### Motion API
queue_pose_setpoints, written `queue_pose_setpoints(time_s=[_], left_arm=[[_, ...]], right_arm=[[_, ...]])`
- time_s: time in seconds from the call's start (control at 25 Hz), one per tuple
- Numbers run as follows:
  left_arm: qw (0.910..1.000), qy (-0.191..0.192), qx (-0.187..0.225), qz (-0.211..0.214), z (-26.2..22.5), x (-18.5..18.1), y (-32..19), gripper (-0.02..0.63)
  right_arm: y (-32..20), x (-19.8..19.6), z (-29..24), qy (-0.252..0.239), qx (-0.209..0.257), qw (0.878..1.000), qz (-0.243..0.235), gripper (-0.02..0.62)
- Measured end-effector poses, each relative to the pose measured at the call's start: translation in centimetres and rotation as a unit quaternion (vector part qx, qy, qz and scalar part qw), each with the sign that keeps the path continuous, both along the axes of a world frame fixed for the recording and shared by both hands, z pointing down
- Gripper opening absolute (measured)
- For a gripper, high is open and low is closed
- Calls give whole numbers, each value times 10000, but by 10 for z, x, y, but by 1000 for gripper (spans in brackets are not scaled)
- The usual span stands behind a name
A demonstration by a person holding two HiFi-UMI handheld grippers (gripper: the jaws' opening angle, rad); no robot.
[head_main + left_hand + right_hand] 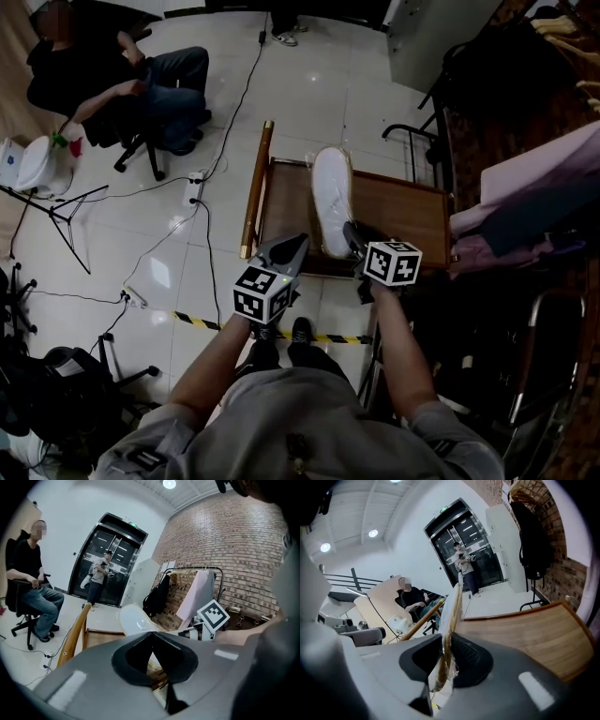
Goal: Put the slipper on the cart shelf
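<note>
A white slipper (331, 197) in a clear wrap lies lengthwise over the left part of the wooden cart shelf (403, 211). My right gripper (354, 239) is shut on its near end. In the right gripper view the thin edge of the slipper (452, 611) is pinched between the pads of the right gripper (446, 644), with the shelf board (525, 630) to the right. My left gripper (295, 246) hovers at the cart's near left corner, beside the slipper and apart from it. In the left gripper view the left gripper (152, 637) has its jaws together and empty, and the slipper (133, 618) shows beyond them.
The cart's wooden handle bar (255, 187) runs along its left side. A seated person (141, 89) is at the far left, with cables and a power strip (195, 187) on the tiled floor. Yellow-black tape (202, 322) crosses the floor near my feet. Hanging clothes (525, 197) crowd the right.
</note>
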State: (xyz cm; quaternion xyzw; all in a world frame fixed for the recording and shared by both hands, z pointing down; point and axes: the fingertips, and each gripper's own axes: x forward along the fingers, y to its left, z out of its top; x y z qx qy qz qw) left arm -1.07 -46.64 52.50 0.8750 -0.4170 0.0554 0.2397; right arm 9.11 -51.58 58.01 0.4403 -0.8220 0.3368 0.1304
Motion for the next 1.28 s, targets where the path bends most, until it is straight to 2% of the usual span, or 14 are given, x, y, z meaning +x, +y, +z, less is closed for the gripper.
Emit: queue_pose_setpoints(time_s=[0.24,0.48,0.72,1.04,1.12,1.28], left_arm=[[9988,25,271,409,-26,47,-1,8],[9953,59,549,801,-49,88,1,8],[9854,212,589,1583,-63,115,26,8],[9591,312,689,2727,-68,121,83,8],[9480,366,661,3093,-67,129,107,8],[9193,442,624,3860,-65,157,160,8]], right_arm=[[21,59,-48,-57,469,9976,501,55],[53,102,-87,-116,861,9922,892,55],[100,122,-110,-89,1116,9808,1600,54],[189,119,-125,70,1246,9549,2693,54],[220,119,-125,125,1253,9451,3016,54],[289,128,-121,243,1199,9213,3690,54]])
